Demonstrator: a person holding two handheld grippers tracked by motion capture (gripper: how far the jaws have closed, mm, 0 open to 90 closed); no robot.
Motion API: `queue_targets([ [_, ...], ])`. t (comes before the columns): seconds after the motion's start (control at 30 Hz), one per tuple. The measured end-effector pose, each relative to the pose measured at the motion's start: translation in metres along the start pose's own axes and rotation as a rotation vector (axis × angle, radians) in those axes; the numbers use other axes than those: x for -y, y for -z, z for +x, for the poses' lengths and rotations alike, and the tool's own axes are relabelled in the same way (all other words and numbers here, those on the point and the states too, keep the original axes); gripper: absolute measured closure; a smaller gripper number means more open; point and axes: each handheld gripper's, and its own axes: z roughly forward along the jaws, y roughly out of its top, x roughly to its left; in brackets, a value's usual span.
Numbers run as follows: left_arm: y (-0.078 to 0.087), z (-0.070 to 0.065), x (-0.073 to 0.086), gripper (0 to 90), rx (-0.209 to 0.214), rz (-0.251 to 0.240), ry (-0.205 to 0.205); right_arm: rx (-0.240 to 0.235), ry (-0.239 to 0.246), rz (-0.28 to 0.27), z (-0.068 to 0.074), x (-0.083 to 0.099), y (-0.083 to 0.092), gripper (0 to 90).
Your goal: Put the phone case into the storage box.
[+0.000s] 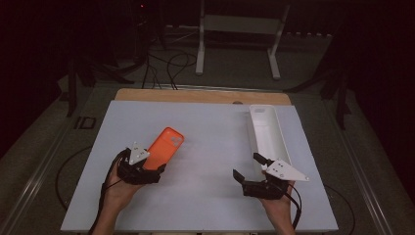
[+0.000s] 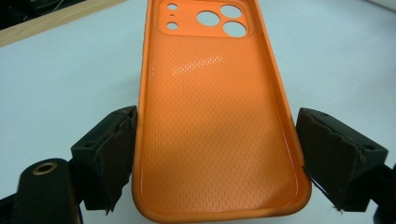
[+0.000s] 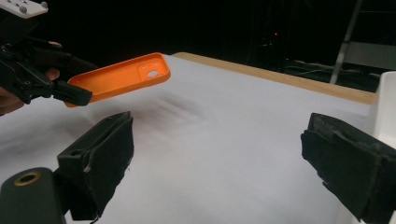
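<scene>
So your left gripper (image 1: 155,172) has the orange phone case (image 1: 165,147) clamped by its long edges at the plain bottom end. In the left gripper view the case (image 2: 212,121) sits hollow side up, both pads pressed against its sides, camera cutouts at the far end. From the right gripper view the case (image 3: 122,77) is clearly lifted off the white table top (image 3: 224,140), tilted a bit, with a soft shadow on the board under it.

Your right gripper (image 1: 248,169) has its jaws spread wide with nothing between them, just bare table. It's hovering low near the front right of the board, well apart from the case.

Other stuff around: a long white tray (image 1: 268,132) lies along the right side of the board, its near end just beside your right gripper; in the right gripper view its white wall (image 3: 385,102) pokes in right behind the right-hand jaw. A wooden strip (image 1: 200,95) runs along the far edge of the board. Behind the table there's a white metal stand (image 1: 240,34) and some black cables (image 1: 169,68) on the floor. The stretch of table between your two grippers is open.
</scene>
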Motion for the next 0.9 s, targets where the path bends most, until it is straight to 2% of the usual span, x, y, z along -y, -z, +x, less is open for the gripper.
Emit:
queue_targets([
  [0.27,0.004,-0.007,-0.005,16.7,-0.002,-0.026,-0.020,-0.037,0.002,0.024,0.007,0.001,-0.014,8.8],
  [0.43,0.007,-0.013,-0.010,16.8,0.002,-0.046,-0.035,-0.083,-0.020,0.035,0.012,-0.006,-0.029,8.8],
  [0.63,0.011,-0.019,-0.014,16.7,0.012,-0.063,-0.051,-0.119,-0.045,0.050,0.014,-0.014,-0.046,8.8],
  [0.7,0.011,-0.019,-0.015,16.7,0.013,-0.066,-0.052,-0.119,-0.045,0.050,0.014,-0.014,-0.046,8.8],
  [0.73,0.014,-0.022,-0.017,16.7,0.021,-0.077,-0.055,-0.139,-0.061,0.057,0.014,-0.019,-0.054,8.8],
  [0.9,0.016,-0.025,-0.019,16.7,0.031,-0.086,-0.063,-0.161,-0.091,0.065,0.013,-0.024,-0.063,8.8],
])
